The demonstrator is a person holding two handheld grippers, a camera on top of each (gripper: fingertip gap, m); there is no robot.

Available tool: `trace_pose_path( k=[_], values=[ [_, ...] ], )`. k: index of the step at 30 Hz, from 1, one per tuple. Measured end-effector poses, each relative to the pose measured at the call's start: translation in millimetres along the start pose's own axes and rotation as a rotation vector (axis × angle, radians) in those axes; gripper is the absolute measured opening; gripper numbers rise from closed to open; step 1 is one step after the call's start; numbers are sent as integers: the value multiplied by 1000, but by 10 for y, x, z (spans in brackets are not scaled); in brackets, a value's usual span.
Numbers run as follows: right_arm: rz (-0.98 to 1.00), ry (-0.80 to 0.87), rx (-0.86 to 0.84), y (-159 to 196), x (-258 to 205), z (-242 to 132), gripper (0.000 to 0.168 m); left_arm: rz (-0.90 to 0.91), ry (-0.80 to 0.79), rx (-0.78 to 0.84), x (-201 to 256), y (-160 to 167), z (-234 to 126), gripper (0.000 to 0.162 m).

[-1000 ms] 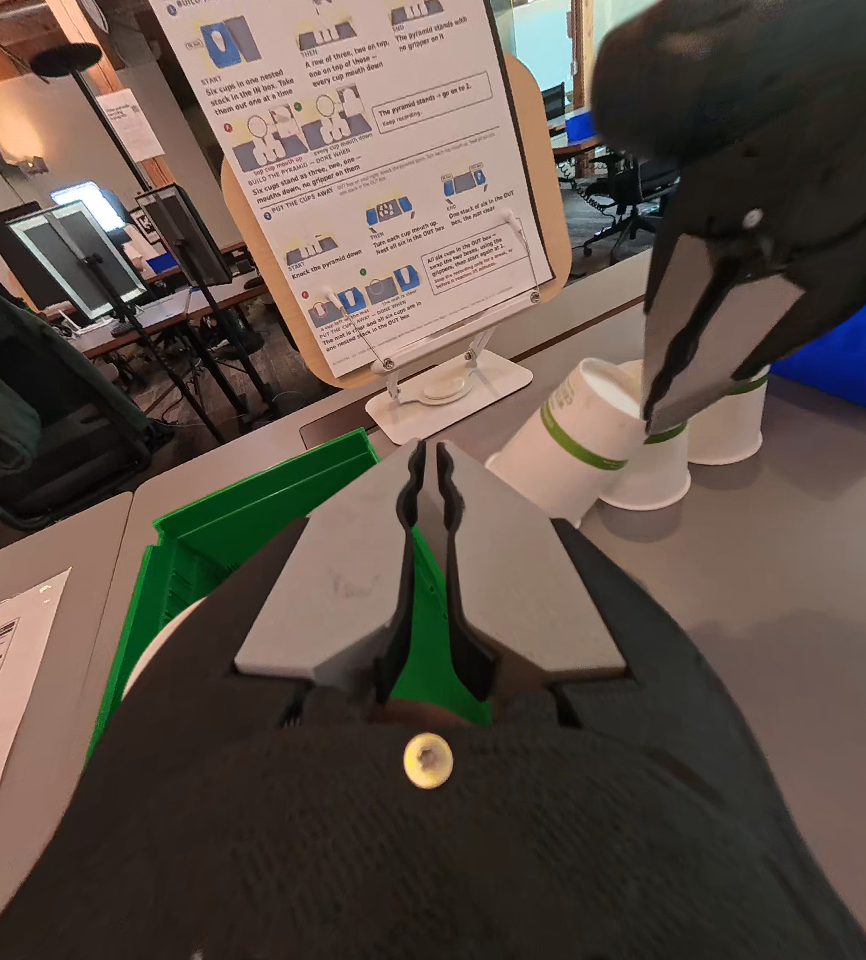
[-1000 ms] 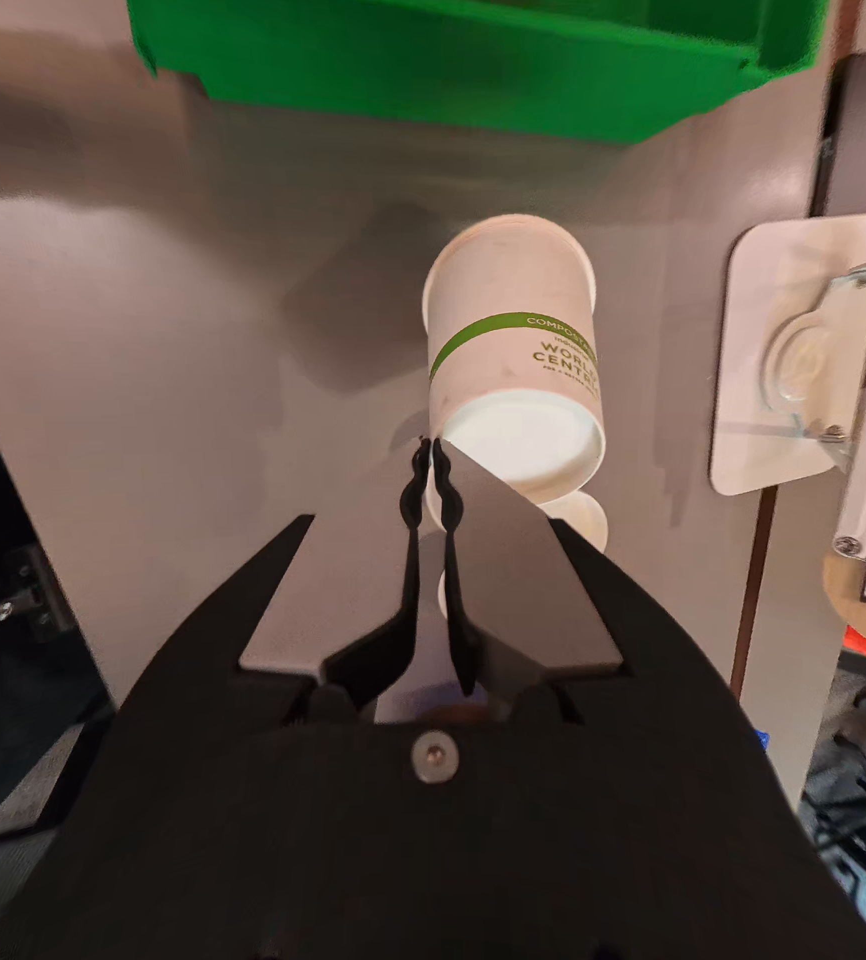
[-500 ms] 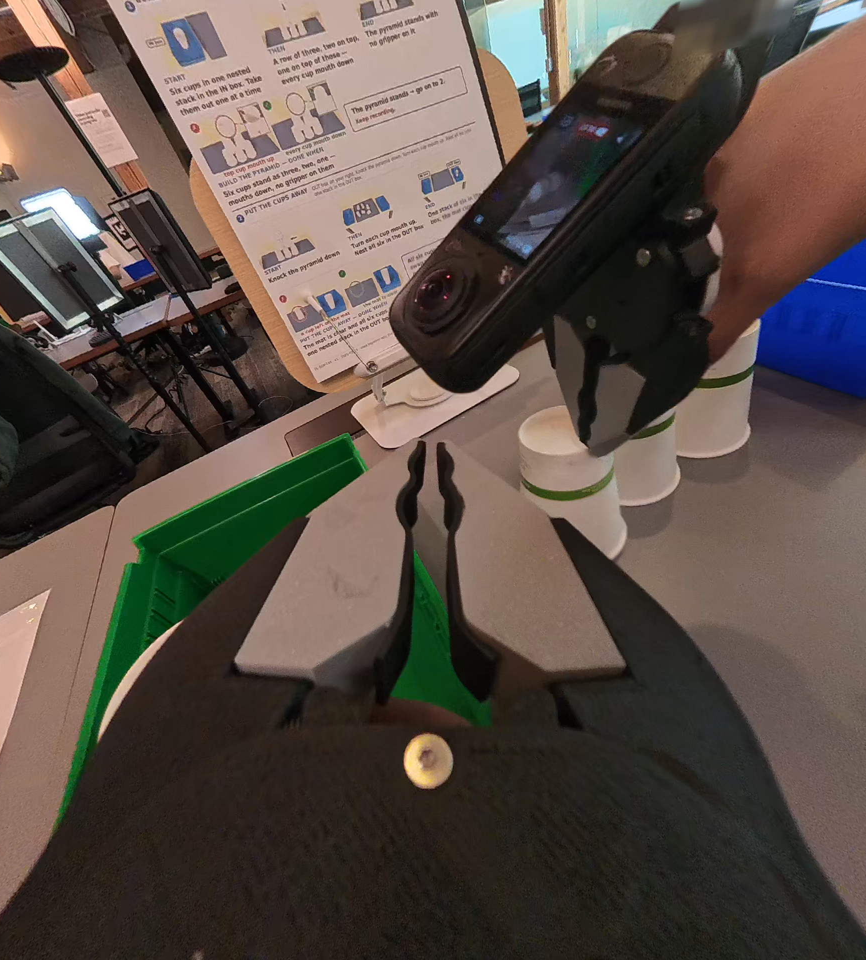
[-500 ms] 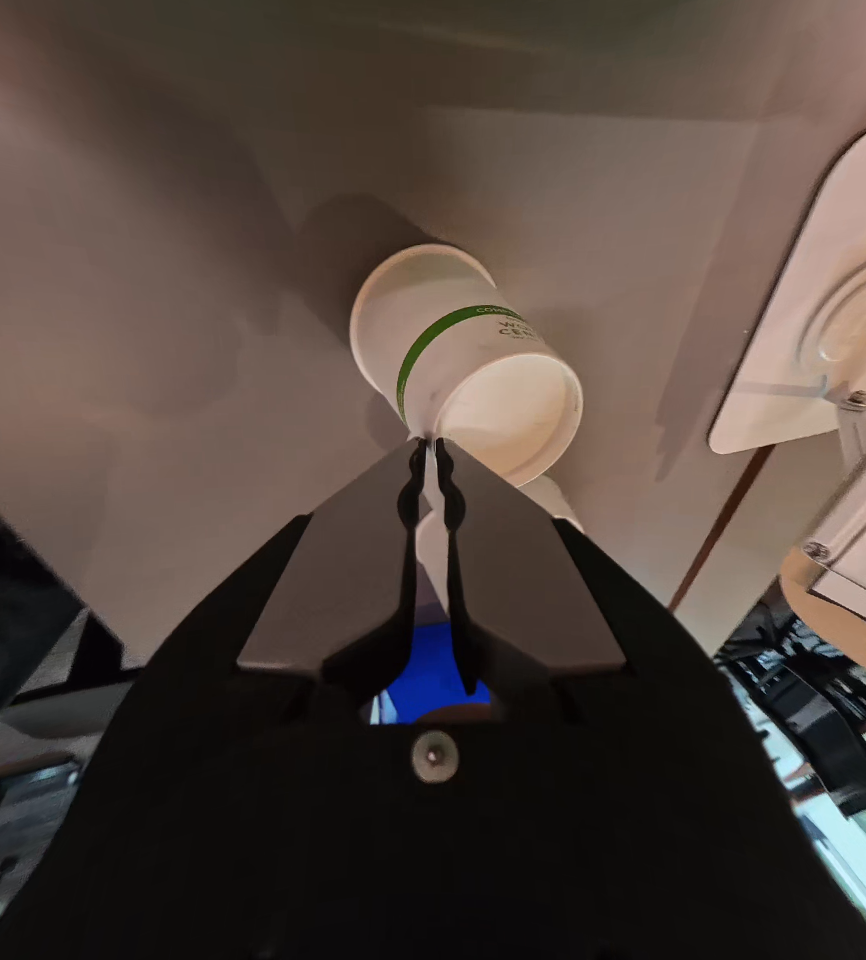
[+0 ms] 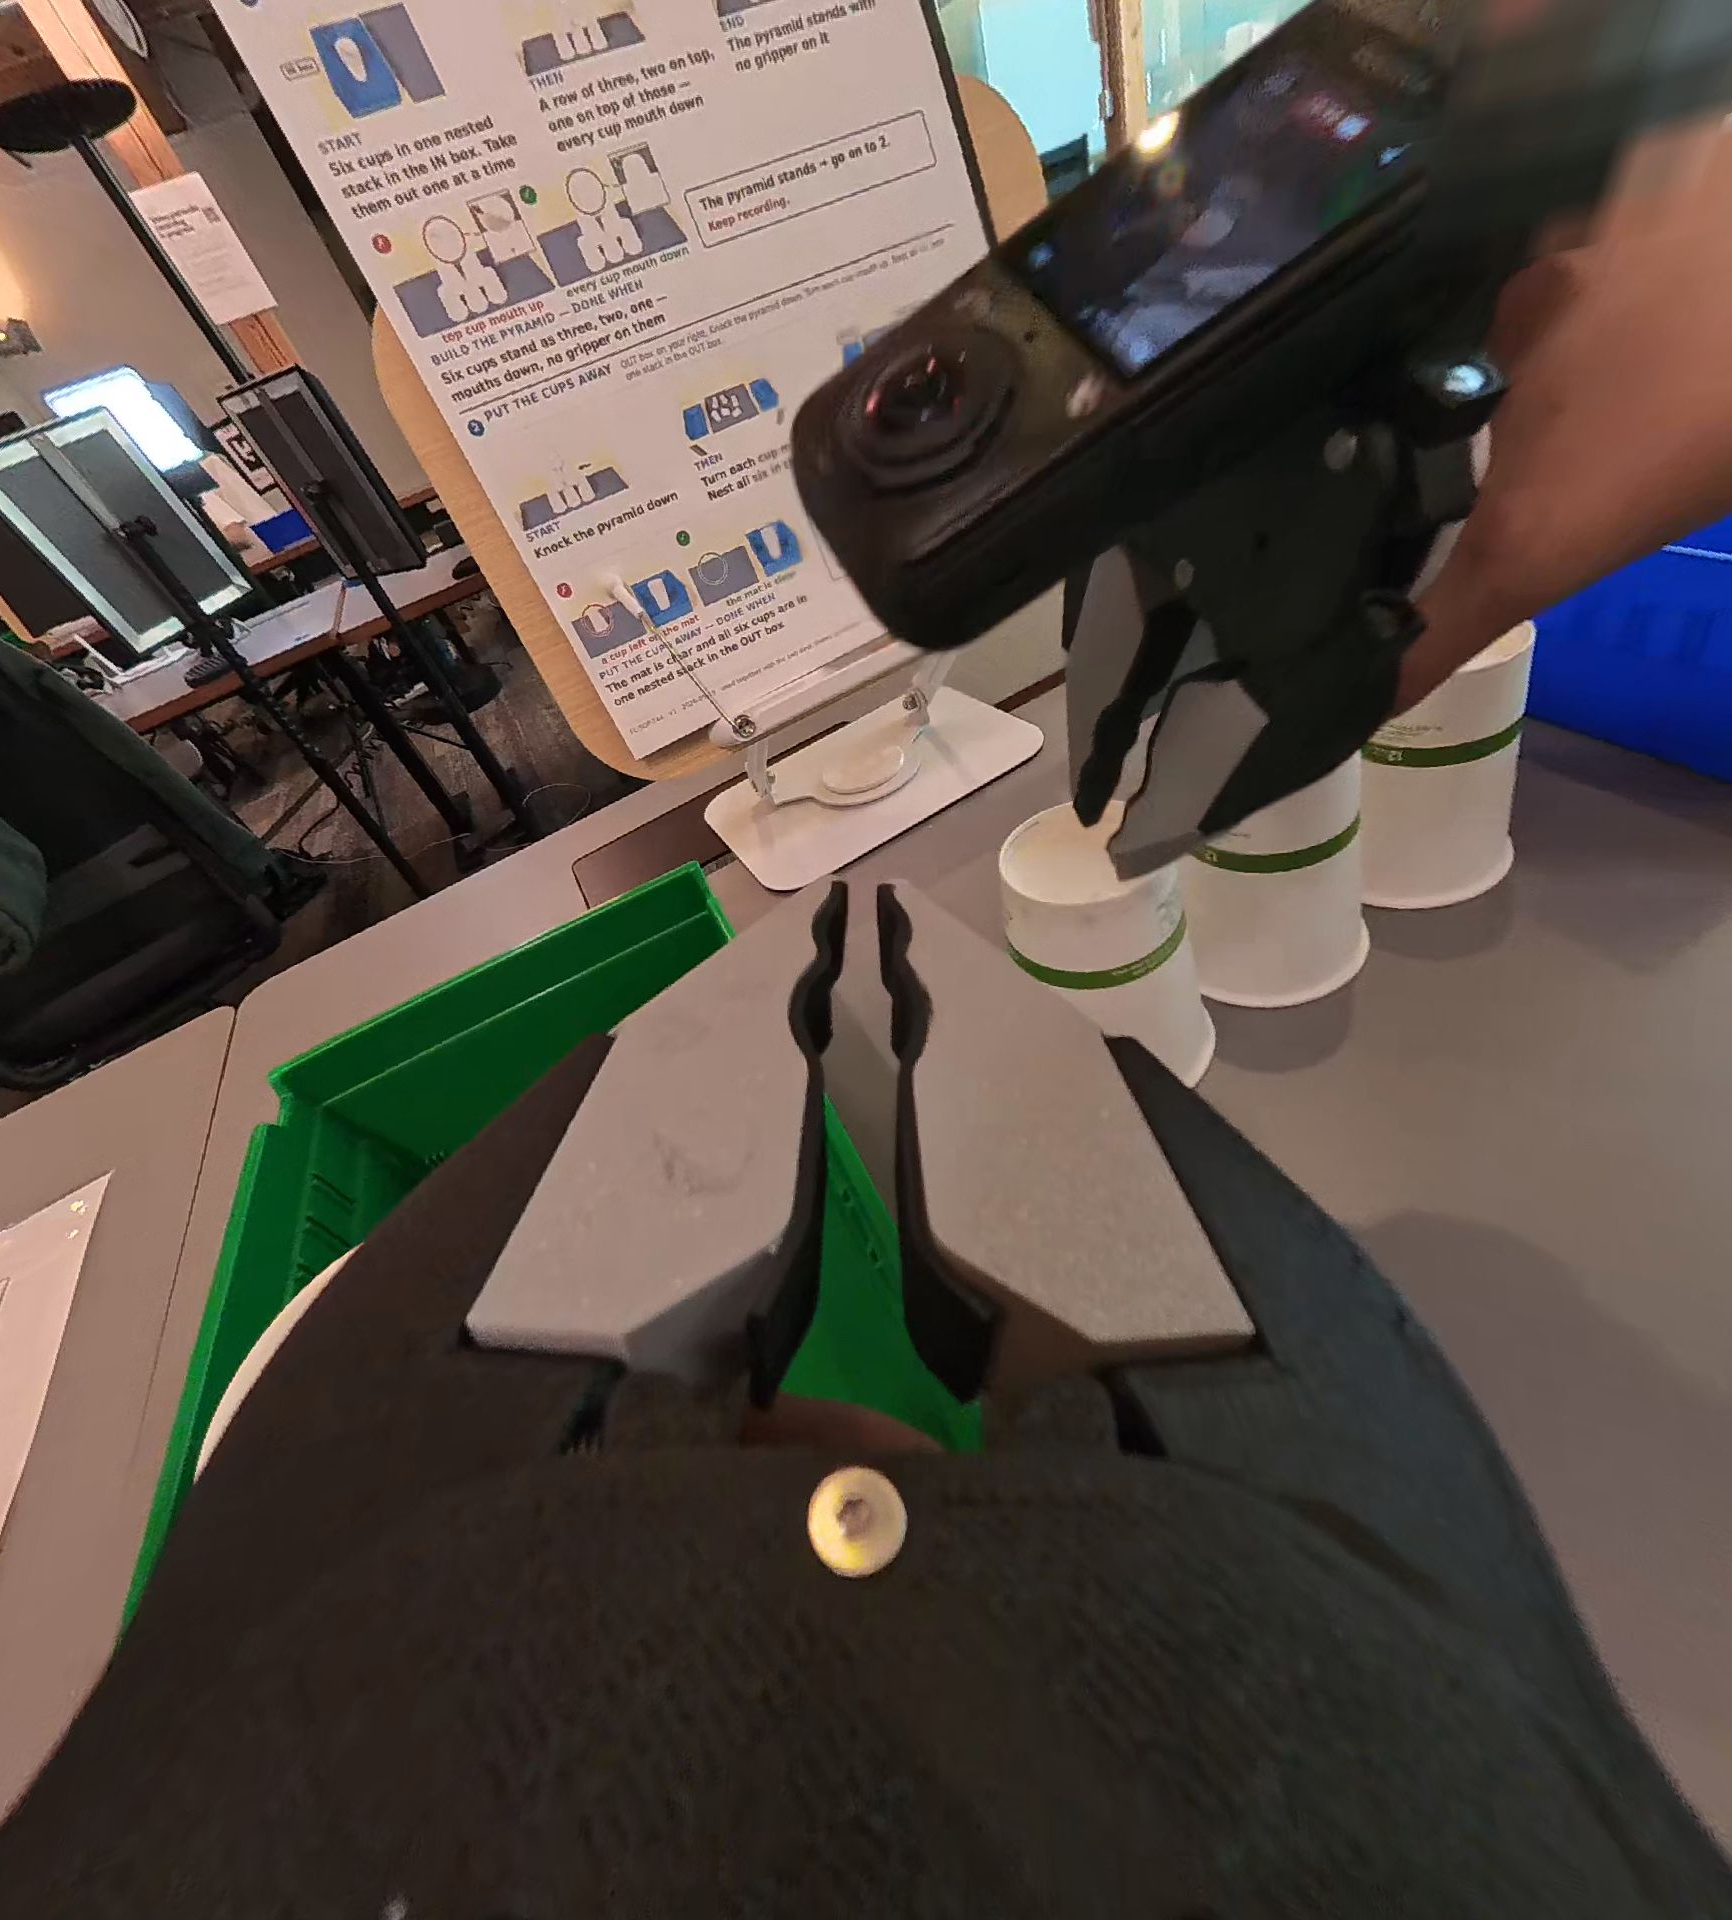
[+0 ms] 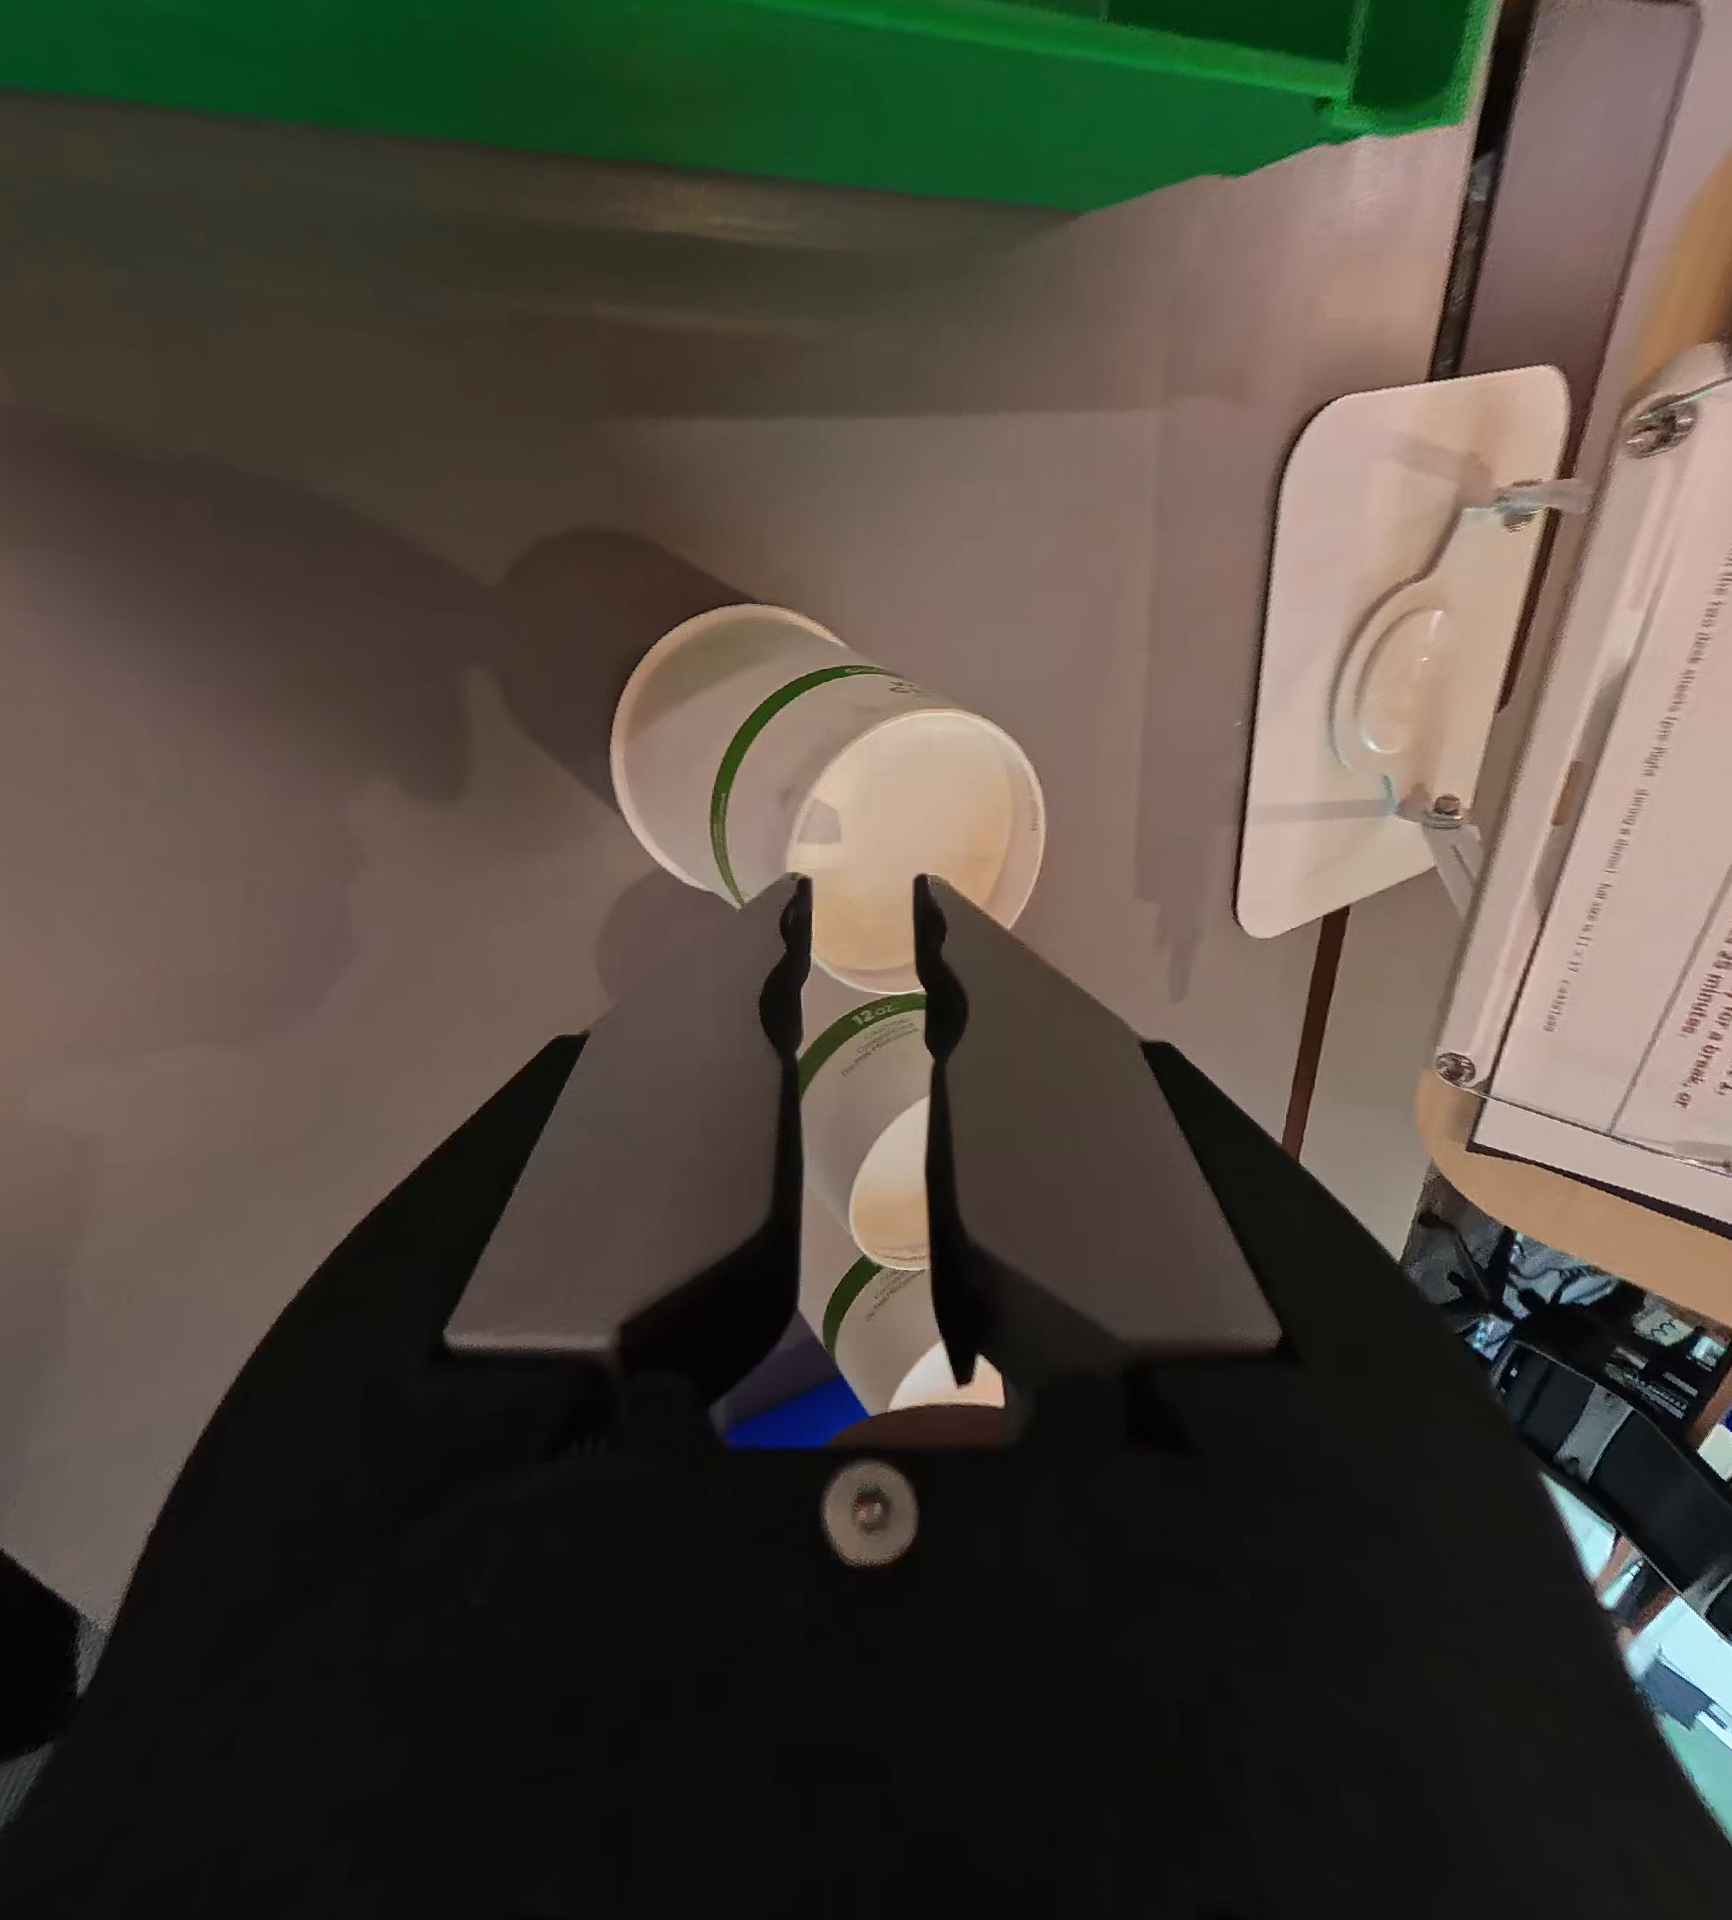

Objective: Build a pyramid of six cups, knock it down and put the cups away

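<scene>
Across the grey table (image 5: 1568, 1195) I see the green bin (image 5: 488, 1049) at near left, under my left gripper (image 5: 862, 914), and the instruction board (image 5: 633, 312) on its white stand at the far edge. My left gripper hangs over the bin with its jaws nearly together and nothing between them. Three paper cups stand mouth down in a row at centre right: the nearest cup (image 5: 1101, 935), the middle cup (image 5: 1277, 914) touching it, and the far cup (image 5: 1438, 779) just beside that. My right gripper (image 6: 860, 883) hovers right over the nearest cup's upturned base, jaws parted, gripping nothing; from the left wrist view one fingertip (image 5: 1153, 842) sits at or just above that base, and I cannot tell if it touches.

I judge these cups very light and thin-walled: easy to crush, easy to tip. I'd pinch gently across the stiffer base end, not mid-wall. A white curve in the bin may be more cups, though that's mostly hidden.
</scene>
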State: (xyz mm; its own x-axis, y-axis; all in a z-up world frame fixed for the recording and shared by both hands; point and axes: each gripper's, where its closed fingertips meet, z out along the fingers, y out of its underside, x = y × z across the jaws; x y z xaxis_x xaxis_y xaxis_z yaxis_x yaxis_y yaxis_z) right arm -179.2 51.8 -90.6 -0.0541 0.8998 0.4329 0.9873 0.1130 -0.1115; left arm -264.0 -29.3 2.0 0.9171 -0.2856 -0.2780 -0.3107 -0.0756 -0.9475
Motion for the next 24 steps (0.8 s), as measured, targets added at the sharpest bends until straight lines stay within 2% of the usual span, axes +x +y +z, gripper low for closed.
trace_pose_path(
  k=[5, 9, 11, 13, 17, 19, 22, 24],
  values=[
    [51, -4, 180, -90, -76, -252, 25, -5, 0, -3, -11, 12, -13, 14],
    [85, -69, 547, -231, -468, -662, 25, -22, -37, 3, -139, 35, -69, 18],
    [113, -124, 715, -198, -752, -751, 25, -54, -77, 4, -284, 76, -121, 21],
    [159, -127, 814, -73, -925, -664, 26, -98, -135, -7, -475, 159, -192, 26],
    [281, -58, 974, 236, -973, -282, 25, -154, -260, -42, -842, 357, -384, 27],
    [324, -91, 1051, 377, -1024, -127, 22, -181, -285, -66, -943, 465, -452, 28],
    [294, -63, 1052, 508, -1027, -34, 24, -188, -332, -132, -1080, 664, -505, 28],
    [283, -18, 1081, 533, -1025, -37, 18, -194, -345, -163, -1120, 749, -497, 27]
  ],
)
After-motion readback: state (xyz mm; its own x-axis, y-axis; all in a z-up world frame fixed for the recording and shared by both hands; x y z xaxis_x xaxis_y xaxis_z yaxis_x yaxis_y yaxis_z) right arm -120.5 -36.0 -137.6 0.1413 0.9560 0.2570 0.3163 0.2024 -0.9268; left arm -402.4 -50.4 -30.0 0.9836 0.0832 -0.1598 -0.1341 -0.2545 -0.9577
